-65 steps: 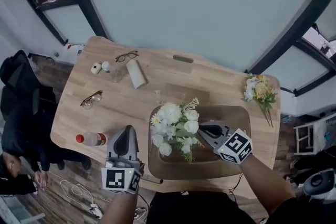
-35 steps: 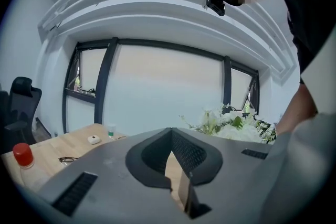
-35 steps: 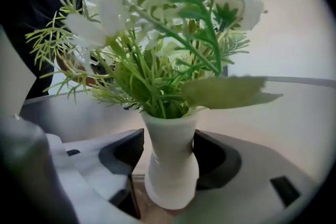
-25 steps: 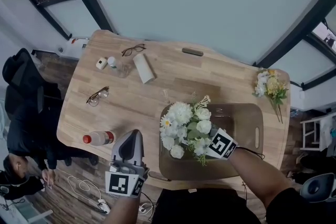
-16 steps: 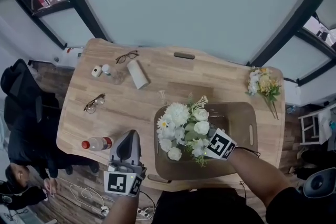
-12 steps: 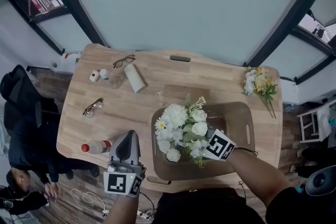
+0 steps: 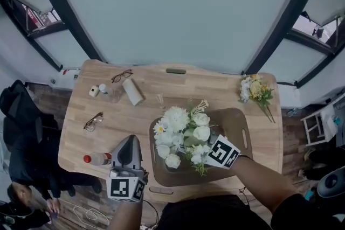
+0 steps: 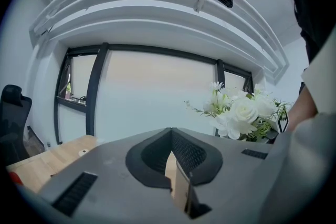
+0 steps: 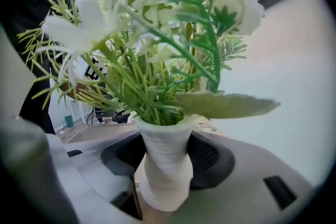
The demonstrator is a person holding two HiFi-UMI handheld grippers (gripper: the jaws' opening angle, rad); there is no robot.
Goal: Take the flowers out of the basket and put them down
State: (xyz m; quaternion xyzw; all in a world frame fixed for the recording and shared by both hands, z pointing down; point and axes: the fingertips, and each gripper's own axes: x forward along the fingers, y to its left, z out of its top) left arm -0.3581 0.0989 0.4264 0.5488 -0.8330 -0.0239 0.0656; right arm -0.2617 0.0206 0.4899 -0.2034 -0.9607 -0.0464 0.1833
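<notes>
Flowers [image 7: 183,134] over basket [image 7: 241,129]
Right gripper [image 9: 163,160] pinched the wrapped stem [image 9: 164,186]; left gripper [image 8: 173,176] was pressed together, empty; top-heavy, they might twist loose.

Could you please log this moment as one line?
right hand-held gripper: shut on white flowers, over basket | left hand-held gripper: shut, empty
</notes>
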